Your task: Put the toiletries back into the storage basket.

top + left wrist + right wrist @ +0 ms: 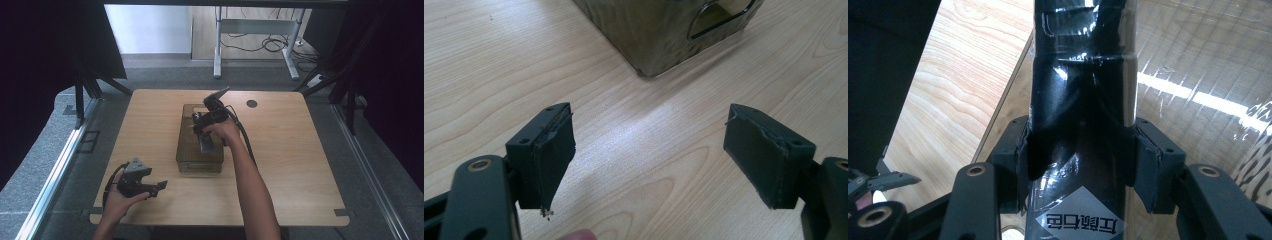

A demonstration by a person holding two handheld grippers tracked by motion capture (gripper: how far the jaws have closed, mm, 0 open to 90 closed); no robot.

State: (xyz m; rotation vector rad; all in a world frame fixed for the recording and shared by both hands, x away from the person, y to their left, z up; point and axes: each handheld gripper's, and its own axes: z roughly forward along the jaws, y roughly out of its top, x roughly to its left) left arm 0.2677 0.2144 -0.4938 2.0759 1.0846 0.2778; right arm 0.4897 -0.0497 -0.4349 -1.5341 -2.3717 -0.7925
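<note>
Item held: black shiny packet (pixel 1080 115), a dark glossy wrapped thing with a white label of printed characters at its near end.
Location of item: over the clear plastic box (pixel 187 159), which stands at the middle of the wooden table (pixel 300 165); in the high view the packet (pixel 206 144) shows as a grey strip hanging below the right hand, inside the outline of the box.
Right gripper (pixel 1080 165): jaws clamped on the packet, one pad pressed on each of its two long sides.
Item relative to right fingers: the packet runs straight up between the fingers (pixel 1150 165) and reaches well past their tips; the label end lies back between the jaw arms.
Right gripper in high view (pixel 202 131): held above the box and tilted down toward it, cable trailing along the forearm.
Left gripper (pixel 649 155): jaws spread wide, nothing between them but bare tabletop.
Left gripper position (pixel 161 186): low at the near left part of the table, well apart from the packet, pointing toward the box.
Box from left gripper view (pixel 664 30): near corner and a cut-out handle slot visible just ahead of the open jaws, not touched.
</note>
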